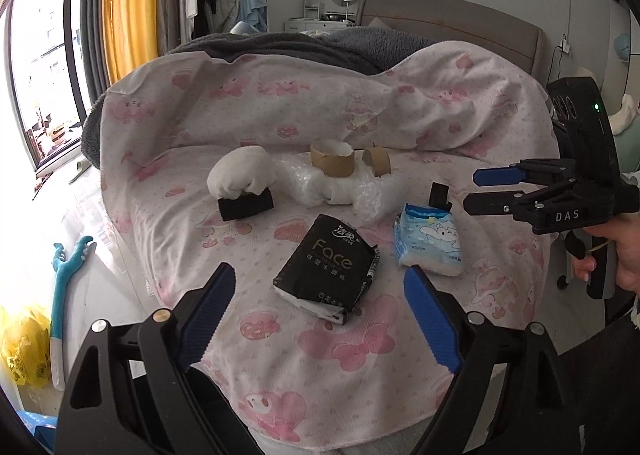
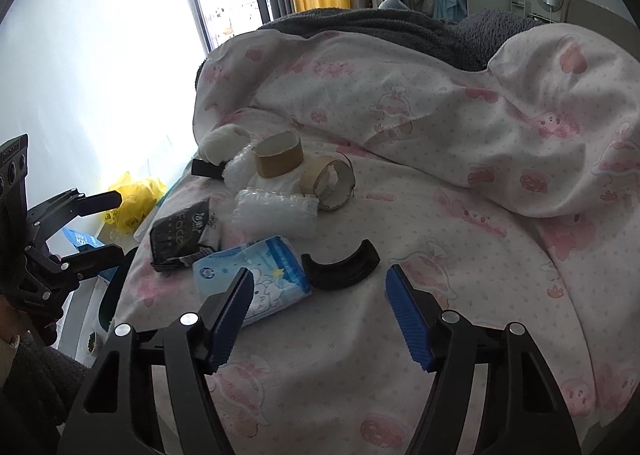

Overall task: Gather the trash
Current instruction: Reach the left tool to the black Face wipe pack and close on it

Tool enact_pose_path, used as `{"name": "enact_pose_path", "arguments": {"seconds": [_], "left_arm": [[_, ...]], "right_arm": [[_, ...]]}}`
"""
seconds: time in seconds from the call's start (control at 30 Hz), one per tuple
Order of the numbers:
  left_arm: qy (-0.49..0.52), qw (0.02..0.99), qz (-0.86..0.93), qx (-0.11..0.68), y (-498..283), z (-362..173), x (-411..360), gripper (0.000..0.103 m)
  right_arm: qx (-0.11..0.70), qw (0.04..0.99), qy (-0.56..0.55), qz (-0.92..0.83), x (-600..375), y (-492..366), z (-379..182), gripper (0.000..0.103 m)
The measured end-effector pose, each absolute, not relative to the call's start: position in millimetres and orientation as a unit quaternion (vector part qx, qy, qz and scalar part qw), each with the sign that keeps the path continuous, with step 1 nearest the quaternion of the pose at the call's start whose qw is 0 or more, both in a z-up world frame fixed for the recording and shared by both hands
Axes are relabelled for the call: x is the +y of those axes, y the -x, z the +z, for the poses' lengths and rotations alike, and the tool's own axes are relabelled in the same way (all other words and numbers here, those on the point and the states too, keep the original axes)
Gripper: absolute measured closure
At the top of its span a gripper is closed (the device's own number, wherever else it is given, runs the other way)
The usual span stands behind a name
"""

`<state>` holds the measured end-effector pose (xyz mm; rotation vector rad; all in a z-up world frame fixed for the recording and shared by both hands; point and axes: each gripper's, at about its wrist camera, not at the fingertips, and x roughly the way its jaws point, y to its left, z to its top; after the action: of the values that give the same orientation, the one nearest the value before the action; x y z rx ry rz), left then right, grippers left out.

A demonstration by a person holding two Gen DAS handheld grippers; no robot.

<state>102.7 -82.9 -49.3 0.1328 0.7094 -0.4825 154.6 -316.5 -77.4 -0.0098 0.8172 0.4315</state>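
Black tissue pack [image 1: 326, 265], flat, long axis diagonal

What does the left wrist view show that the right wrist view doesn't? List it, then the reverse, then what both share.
Only the left wrist view: the teal plush toy beside the bed and the hand holding the right gripper.
Only the right wrist view: the curved shape of the black arc piece and a blue box on the floor.
Both: black tissue pack, blue tissue pack, two cardboard rings, bubble wrap, yellow bag.
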Motion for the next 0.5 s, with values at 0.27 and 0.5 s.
{"name": "enact_pose_path", "arguments": {"seconds": [0.27, 0.5], "left_arm": [[-0.083, 0.896, -0.241, 0.363, -123.0, -63.2, -92.3, 0.016], [-0.082, 0.885, -0.251, 0.383, -141.9, -77.1, -96.9, 0.017]], "right_arm": [[0.406, 0.887, -0.012, 0.220, -325.3, -177.2, -88.3, 0.037], [0.413, 0.876, -0.010, 0.249, -321.1, -188.7, -88.3, 0.037]]}}
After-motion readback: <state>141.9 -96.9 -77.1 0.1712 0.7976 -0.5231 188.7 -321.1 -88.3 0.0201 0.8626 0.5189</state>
